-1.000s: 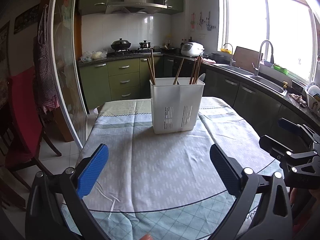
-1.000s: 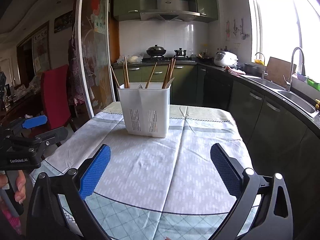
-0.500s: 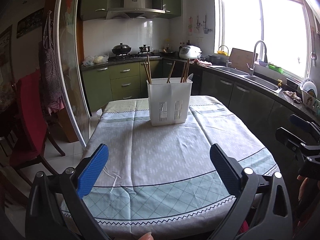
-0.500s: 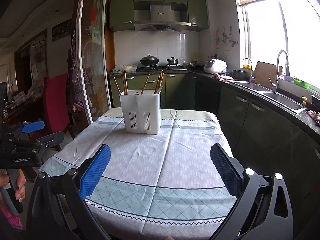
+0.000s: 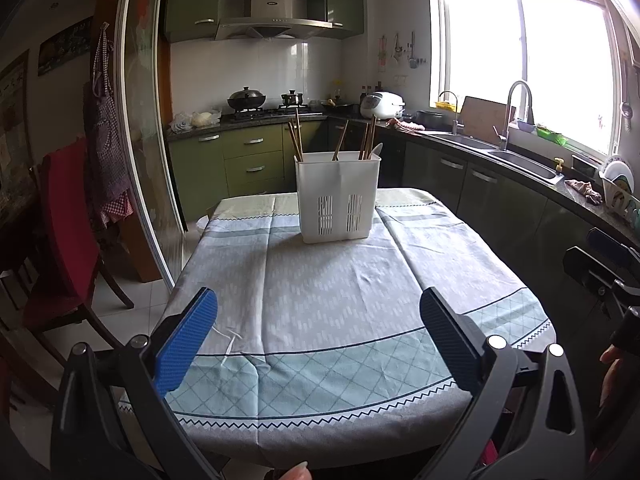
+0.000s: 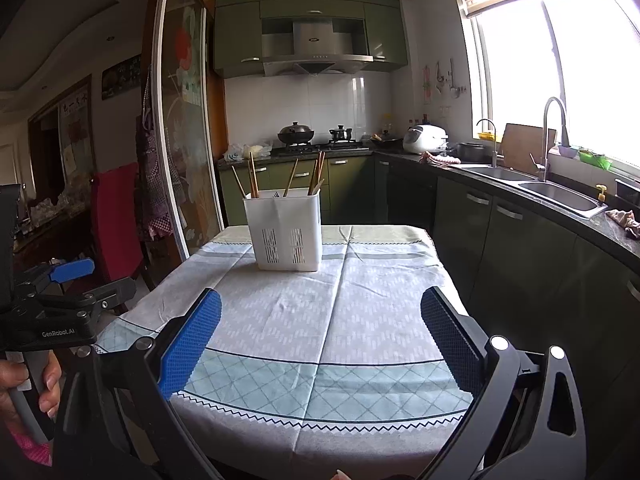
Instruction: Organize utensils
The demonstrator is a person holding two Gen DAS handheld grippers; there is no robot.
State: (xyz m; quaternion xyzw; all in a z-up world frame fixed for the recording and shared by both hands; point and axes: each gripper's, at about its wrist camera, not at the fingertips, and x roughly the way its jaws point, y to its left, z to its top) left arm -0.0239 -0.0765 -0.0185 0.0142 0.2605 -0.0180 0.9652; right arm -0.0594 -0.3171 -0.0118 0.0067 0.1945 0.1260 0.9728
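Observation:
A white slotted utensil holder stands at the far end of the table, also in the right wrist view. Several wooden chopsticks and a pale spoon handle stick up out of it. My left gripper is open and empty, held back over the table's near edge. My right gripper is also open and empty, over the near edge, far from the holder. Each gripper shows at the side of the other's view.
The table wears a pale green and grey patterned cloth. A red-covered chair stands to the left. A counter with a sink runs along the right, a stove with pots at the back.
Both grippers have pulled back from the holder toward the table's near edge and risen a little. The holder looks smaller. Both grippers stay open.

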